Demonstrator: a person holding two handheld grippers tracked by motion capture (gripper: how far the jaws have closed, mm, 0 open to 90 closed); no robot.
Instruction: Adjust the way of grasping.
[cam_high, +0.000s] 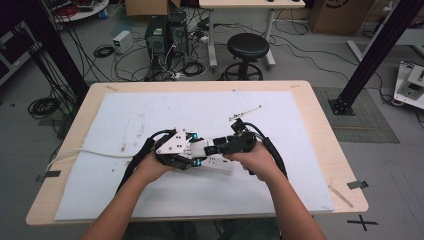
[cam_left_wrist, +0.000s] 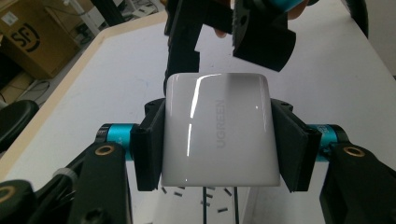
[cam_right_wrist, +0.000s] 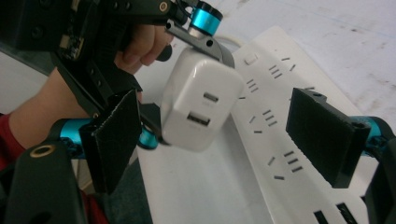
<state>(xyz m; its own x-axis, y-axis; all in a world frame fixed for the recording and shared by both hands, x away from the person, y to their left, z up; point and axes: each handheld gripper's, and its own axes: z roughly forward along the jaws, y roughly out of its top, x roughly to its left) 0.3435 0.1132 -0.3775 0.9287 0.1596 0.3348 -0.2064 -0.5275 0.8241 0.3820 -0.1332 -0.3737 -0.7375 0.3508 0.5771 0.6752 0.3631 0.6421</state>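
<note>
My left gripper (cam_left_wrist: 219, 140) is pinching the white charger (cam_left_wrist: 219, 135) across its two flat sides, pads pressed firm against the glossy shell. My right gripper (cam_right_wrist: 229, 135) stands spread wide with nothing between its pads, and through its own camera I see the charger (cam_right_wrist: 201, 105) just ahead of it, ports facing me, held above the white power strip (cam_right_wrist: 280, 140). From the high camera both grippers meet near the middle of the table (cam_high: 310, 100), the left gripper (cam_high: 192, 150) and right gripper (cam_high: 220, 145) almost nose to nose, with the strip (cam_high: 217, 165) lying just under them on the white mat (cam_high: 150, 115).

I judge the step in hand to be bringing the charger over a socket on the strip. I cannot see its prongs, so lining them up with the slots is what the next move calls for, then a straight push down, perhaps with the free gripper steadying the strip
</note>
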